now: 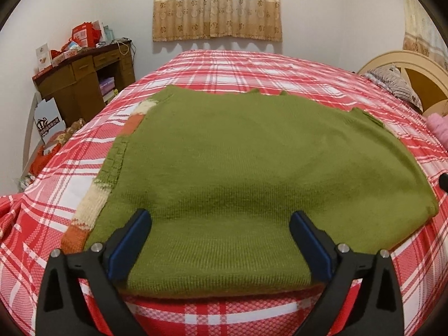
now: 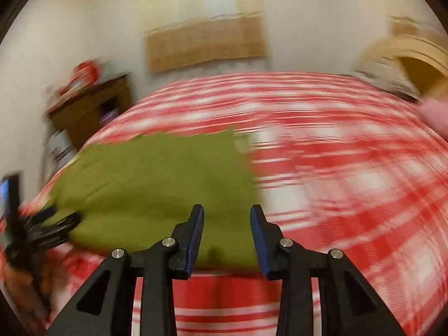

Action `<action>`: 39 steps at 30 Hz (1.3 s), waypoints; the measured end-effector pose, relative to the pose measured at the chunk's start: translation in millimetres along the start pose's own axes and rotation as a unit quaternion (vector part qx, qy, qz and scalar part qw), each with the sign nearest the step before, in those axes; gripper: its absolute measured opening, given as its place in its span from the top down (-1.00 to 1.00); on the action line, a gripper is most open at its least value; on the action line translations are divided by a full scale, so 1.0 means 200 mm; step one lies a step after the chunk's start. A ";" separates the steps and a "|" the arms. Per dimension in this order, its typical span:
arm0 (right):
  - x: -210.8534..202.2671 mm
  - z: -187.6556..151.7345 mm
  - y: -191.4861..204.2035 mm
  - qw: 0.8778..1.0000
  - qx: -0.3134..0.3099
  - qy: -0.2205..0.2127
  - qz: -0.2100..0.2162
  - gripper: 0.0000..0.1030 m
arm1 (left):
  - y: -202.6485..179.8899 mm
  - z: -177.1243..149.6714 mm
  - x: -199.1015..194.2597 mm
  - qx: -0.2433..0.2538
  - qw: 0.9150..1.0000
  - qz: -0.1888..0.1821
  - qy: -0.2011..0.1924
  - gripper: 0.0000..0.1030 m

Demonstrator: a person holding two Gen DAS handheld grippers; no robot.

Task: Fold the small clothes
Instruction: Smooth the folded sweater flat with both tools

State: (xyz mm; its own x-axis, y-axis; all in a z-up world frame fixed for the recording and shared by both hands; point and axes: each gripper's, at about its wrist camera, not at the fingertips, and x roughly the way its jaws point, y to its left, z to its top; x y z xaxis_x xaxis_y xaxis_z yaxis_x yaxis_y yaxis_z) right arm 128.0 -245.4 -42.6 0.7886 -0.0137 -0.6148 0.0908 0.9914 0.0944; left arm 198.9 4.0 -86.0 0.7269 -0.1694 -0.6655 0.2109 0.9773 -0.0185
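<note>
A green knitted sweater (image 1: 252,162) lies flat on the red plaid bed (image 1: 224,67), with a cream, orange and green striped sleeve (image 1: 92,210) folded along its left side. My left gripper (image 1: 219,218) is open, its jaws wide apart over the sweater's near hem, holding nothing. In the blurred right wrist view the sweater (image 2: 156,179) lies left of centre. My right gripper (image 2: 226,210) is open over the sweater's near right corner and is empty. The left gripper shows as a dark blur (image 2: 36,232) at the sweater's left edge.
A brown desk (image 1: 84,81) with red boxes stands by the left wall. Bags and clutter (image 1: 47,145) sit on the floor beside the bed. A headboard (image 1: 406,67), a pillow (image 1: 392,84) and a pink item (image 1: 439,126) are at the right.
</note>
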 end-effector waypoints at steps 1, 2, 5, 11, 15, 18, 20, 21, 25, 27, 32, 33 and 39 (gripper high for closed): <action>0.04 0.00 0.06 1.000 -0.005 0.008 0.016 0.31 | 0.00 0.00 0.00 -0.001 1.000 -0.001 -0.001 -0.98; 0.08 -0.01 0.09 1.000 -0.006 0.016 0.025 0.31 | 0.01 0.00 0.00 -0.004 1.000 -0.004 -0.002 -0.98; 0.22 -0.05 0.14 0.998 0.003 0.052 0.040 0.31 | 0.02 -0.01 -0.01 -0.010 1.000 -0.011 -0.005 -0.98; 0.27 -0.12 0.18 0.999 -0.020 0.039 0.019 0.31 | 0.02 0.00 -0.01 -0.007 1.000 -0.006 -0.003 -0.99; 0.27 -0.13 0.17 0.999 -0.019 0.028 0.022 0.30 | 0.01 -0.01 -0.01 -0.008 1.000 0.000 -0.001 -0.99; 0.26 -0.13 0.18 0.999 -0.018 0.026 0.024 0.28 | 0.00 -0.01 -0.03 -0.015 1.000 0.016 0.009 -0.99; 0.26 -0.13 0.17 0.999 -0.016 0.026 0.031 0.24 | -0.01 -0.02 -0.06 -0.017 0.999 0.034 0.013 -0.99; 0.25 -0.14 0.17 0.999 -0.015 0.025 0.033 0.21 | -0.01 -0.03 -0.09 -0.024 0.999 0.043 0.016 -0.99; 0.25 -0.14 0.16 0.999 -0.012 0.023 0.042 0.16 | 0.04 -0.04 -0.19 -0.063 0.996 0.059 0.017 -0.99; 0.25 -0.14 0.17 0.999 -0.014 0.022 0.043 0.12 | 0.09 -0.02 -0.22 -0.081 0.992 0.095 0.022 -0.98; 0.24 -0.15 0.17 0.999 -0.015 0.021 0.043 0.11 | 0.19 -0.01 -0.18 -0.126 0.983 0.131 0.037 -0.99; 0.24 -0.15 0.17 0.999 -0.014 0.020 0.045 0.11 | 0.20 -0.01 -0.13 -0.134 0.982 0.124 0.055 -0.98; 0.24 -0.15 0.17 0.998 -0.011 0.019 0.051 0.07 | 0.22 -0.05 -0.06 -0.207 0.977 0.037 0.037 -0.99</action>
State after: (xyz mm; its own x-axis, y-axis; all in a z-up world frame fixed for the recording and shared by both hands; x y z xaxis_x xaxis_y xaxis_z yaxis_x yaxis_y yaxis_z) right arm 150.6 -209.4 -93.1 0.7694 0.0922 -0.6320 -0.0032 0.9901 0.1406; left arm 193.5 50.8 -86.6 0.6780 -0.1008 -0.7281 -0.1341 0.9570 -0.2574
